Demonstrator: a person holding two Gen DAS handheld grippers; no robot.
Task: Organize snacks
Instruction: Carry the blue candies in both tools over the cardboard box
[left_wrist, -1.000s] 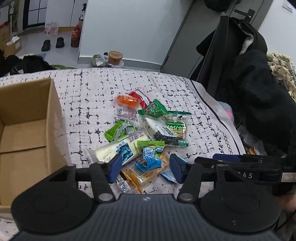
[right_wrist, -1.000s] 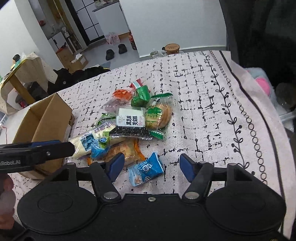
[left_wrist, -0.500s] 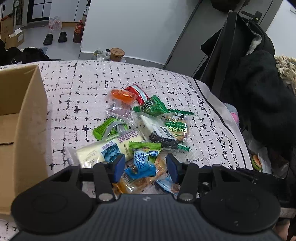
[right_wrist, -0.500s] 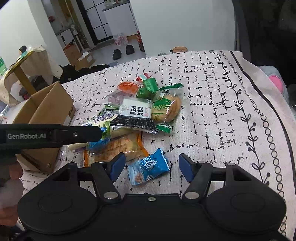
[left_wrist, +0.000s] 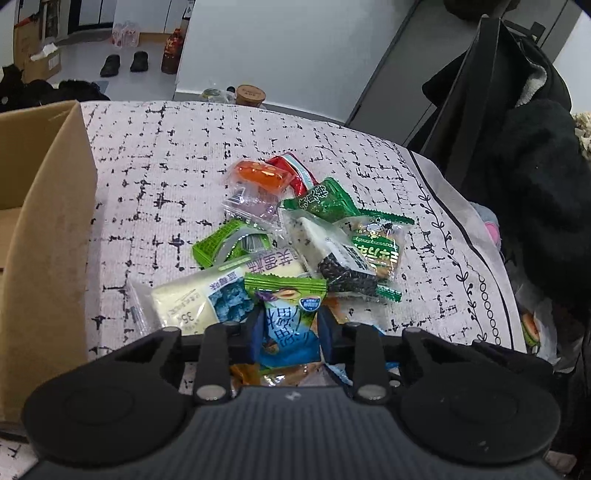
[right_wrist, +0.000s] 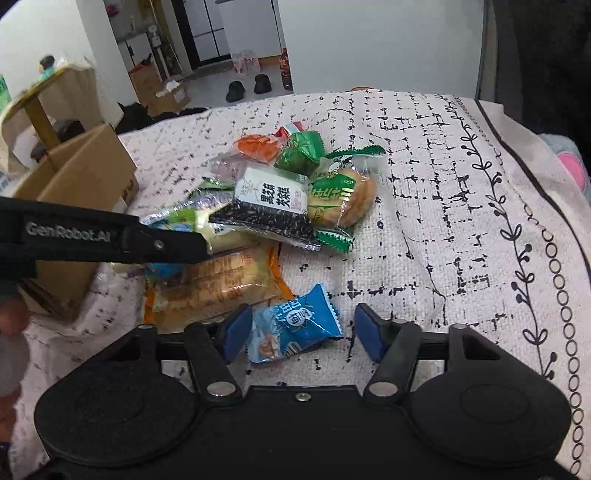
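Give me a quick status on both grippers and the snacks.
Left hand-held gripper shut on blue-and-green snack packet. Right hand-held gripper open, straddling blue packet. Cardboard box at left; nothing in the way.

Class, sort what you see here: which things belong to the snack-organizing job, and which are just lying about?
Job:
left gripper, shut on blue-green packet
right gripper, open around blue packet
snack pile
cardboard box

Lying about:
shoes
bottle
dark coat

glossy plastic snack packets (left_wrist: 288, 325), woven tablecloth (left_wrist: 184, 155)
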